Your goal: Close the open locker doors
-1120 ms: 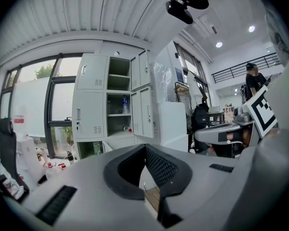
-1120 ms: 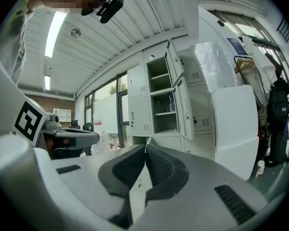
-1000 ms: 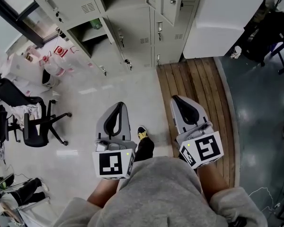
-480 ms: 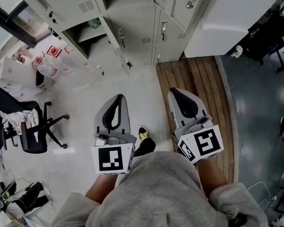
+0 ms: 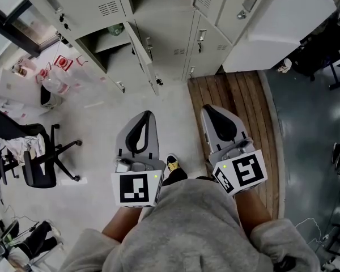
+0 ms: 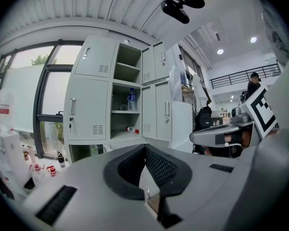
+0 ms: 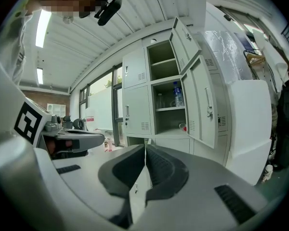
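Your left gripper (image 5: 145,114) and right gripper (image 5: 211,107) both have their jaws pressed together with nothing in them. They are well short of the lockers (image 5: 175,35), where the tall upper doors (image 7: 202,102) and one low door (image 5: 143,55) stand open. That low door juts out toward your feet, so you could clip it with a shin or a gripper on the way in. If you push a door off-centre with shut tips, they may skid across the painted metal, or the door may bounce back unlatched.
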Demonstrator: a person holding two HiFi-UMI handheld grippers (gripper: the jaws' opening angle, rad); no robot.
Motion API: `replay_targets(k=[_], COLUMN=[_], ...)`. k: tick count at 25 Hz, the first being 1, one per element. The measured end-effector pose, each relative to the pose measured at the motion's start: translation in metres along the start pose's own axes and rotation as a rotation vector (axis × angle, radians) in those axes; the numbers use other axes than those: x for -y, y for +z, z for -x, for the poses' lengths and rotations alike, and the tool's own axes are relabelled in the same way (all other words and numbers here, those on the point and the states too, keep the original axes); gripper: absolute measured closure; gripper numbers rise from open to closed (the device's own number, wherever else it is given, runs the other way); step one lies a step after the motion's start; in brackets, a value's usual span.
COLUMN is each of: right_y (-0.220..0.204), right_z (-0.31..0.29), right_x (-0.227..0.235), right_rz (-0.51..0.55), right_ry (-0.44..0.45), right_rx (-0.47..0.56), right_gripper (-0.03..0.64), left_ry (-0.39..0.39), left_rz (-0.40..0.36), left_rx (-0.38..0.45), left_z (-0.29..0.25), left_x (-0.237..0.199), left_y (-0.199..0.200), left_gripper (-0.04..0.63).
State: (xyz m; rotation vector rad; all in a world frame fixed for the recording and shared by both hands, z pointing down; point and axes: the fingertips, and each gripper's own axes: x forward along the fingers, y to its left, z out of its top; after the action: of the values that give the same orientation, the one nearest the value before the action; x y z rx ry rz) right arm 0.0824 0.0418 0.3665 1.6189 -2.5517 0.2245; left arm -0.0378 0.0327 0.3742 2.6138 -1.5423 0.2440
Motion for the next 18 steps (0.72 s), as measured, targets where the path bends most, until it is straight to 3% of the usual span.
replay_targets(k=[18], right_y=[0.007], right_z=[-0.006], right_x=[-0.006], right_rz=[0.02], right_ry=[-0.014], right_rx=[0.005], right_gripper=[0.588], left_ry=[-0.001], left_rz=[0.013], left_rx=[0.026], left_z=[0.002], left_x=[-0.011], left_y=[0.004], left_gripper=[0.588])
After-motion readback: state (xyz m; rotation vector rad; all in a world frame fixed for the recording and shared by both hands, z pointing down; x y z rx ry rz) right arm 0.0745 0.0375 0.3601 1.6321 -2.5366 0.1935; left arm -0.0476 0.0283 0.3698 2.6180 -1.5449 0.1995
